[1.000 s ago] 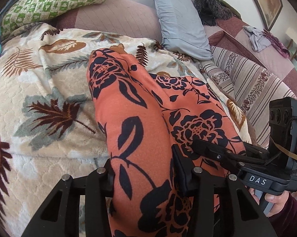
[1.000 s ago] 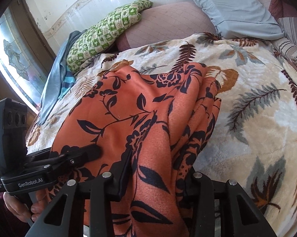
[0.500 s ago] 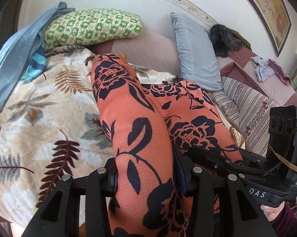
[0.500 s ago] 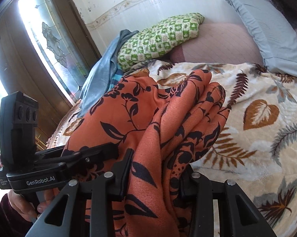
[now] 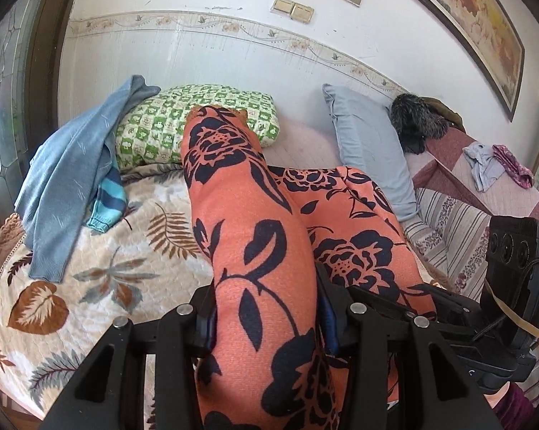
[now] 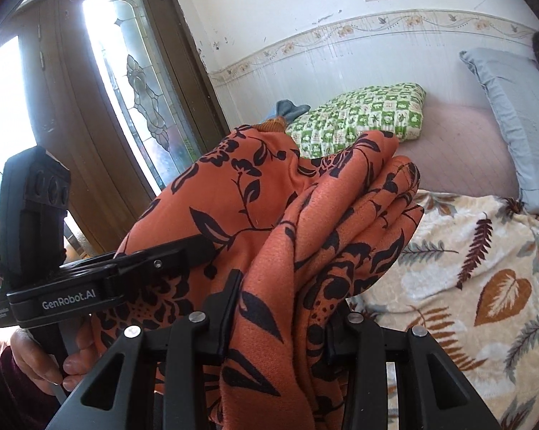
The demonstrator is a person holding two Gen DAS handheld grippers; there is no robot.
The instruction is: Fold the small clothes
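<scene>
The left tool [image 5: 265, 326] and the right tool [image 6: 280, 322] each grip the orange garment [image 5: 255, 236], lifted above the bed [image 5: 90, 286] mid-fold; next, I think, it must be laid flat.

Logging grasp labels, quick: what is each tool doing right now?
Left tool: closed on the orange floral garment.
Right tool: closed on a bunched edge of the same garment.

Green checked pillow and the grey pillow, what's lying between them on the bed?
In the left wrist view, only bare pinkish mattress lies between the green checked pillow and the grey pillow; the lifted orange floral garment covers the nearer part.
</scene>
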